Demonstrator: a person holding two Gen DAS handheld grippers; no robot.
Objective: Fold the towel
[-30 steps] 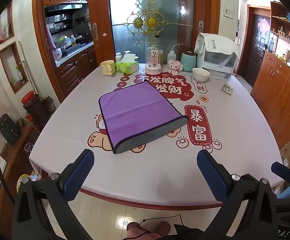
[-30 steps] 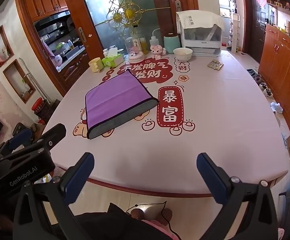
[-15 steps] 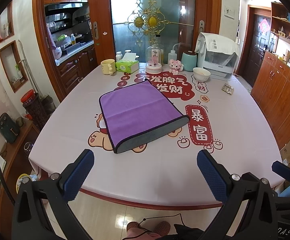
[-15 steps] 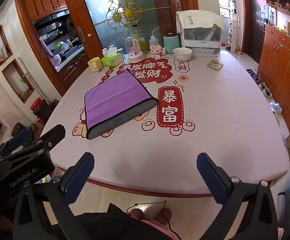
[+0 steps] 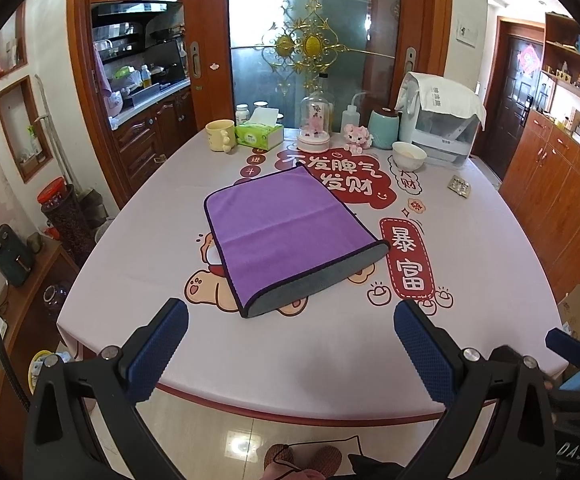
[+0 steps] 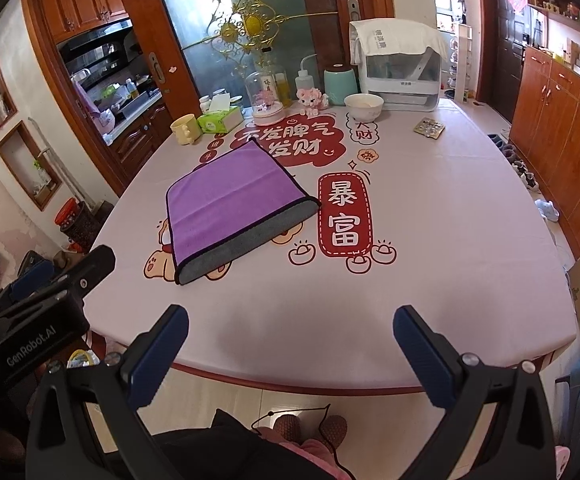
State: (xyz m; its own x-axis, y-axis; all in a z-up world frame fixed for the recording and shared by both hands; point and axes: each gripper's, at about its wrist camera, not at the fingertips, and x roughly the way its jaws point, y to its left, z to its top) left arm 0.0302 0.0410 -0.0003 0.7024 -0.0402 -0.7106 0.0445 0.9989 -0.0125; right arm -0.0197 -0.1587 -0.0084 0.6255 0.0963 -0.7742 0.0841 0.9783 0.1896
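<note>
The purple towel is seen lying folded on the pink worktop, with its grey underside shown along the near edge. The left gripper is held with its fingers wide apart above the near edge of the worktop, well apart from the towel. The right gripper is likewise spread apart and nothing is held in it. A yellow mug and a tissue box are placed at the far side

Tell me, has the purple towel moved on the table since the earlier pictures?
No. The purple towel covers the same printed bear and its far corner touches the same red cloud print.
</note>
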